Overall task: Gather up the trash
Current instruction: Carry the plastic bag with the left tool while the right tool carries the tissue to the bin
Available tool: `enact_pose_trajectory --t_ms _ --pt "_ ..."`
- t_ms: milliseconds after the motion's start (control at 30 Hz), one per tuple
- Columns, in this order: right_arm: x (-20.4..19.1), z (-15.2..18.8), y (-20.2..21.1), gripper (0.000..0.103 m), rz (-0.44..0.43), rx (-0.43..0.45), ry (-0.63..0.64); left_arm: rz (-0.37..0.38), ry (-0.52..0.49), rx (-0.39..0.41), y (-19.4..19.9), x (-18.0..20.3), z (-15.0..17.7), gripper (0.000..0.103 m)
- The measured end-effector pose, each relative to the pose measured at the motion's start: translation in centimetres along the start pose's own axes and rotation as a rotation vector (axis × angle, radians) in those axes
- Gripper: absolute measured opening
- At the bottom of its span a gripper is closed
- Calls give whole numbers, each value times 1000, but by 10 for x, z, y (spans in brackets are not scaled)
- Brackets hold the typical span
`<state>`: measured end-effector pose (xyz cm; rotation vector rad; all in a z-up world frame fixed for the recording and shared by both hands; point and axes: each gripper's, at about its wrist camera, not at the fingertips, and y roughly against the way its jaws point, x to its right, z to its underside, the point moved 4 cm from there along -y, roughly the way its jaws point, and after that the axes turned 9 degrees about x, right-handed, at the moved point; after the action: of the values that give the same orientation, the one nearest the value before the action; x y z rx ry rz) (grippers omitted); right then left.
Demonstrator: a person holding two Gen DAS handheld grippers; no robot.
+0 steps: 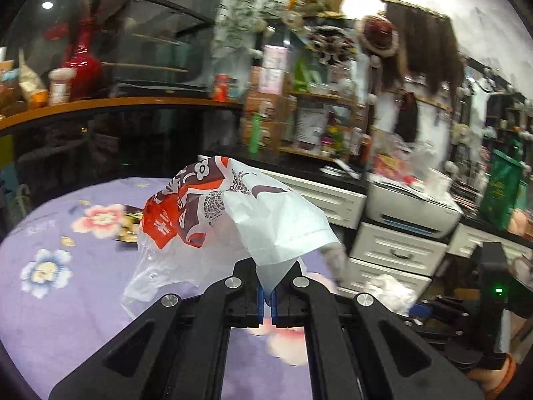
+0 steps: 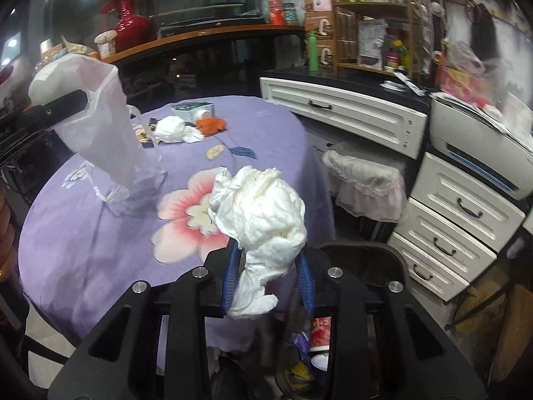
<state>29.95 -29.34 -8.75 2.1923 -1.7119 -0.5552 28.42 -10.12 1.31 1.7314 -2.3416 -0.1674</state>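
Note:
My left gripper (image 1: pixel 267 295) is shut on the edge of a white plastic bag (image 1: pixel 230 213) printed in red and brown, holding it above the purple flowered tablecloth (image 1: pixel 60 300). The same bag (image 2: pixel 100 126) hangs at the left in the right wrist view. My right gripper (image 2: pixel 269 276) is shut on a crumpled white tissue wad (image 2: pixel 263 213), held above the table's near edge. More trash lies at the far side of the table: a white tissue (image 2: pixel 173 129), an orange scrap (image 2: pixel 210 125), a small box (image 2: pixel 191 109) and dark wrappers (image 2: pixel 143 136).
White drawer cabinets (image 2: pixel 343 113) and a printer (image 2: pixel 476 153) stand to the right of the round table. A chair (image 2: pixel 363 260) and a lace-covered stool (image 2: pixel 366 183) sit by the table edge. A cluttered shelf with a red vase (image 2: pixel 128 26) runs behind.

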Motion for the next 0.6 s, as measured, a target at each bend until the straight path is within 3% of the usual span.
enact_pose_trajectory --t_ms 233,433,600 --pt "68 26 34 32 161 -4 -84 267 -19 -147 -40 97 29 3" --pt "117 51 56 32 259 -18 -158 368 -36 -279 -72 154 72 3" --pt "147 66 67 32 299 -17 -225 418 -36 -403 -96 180 108 3"
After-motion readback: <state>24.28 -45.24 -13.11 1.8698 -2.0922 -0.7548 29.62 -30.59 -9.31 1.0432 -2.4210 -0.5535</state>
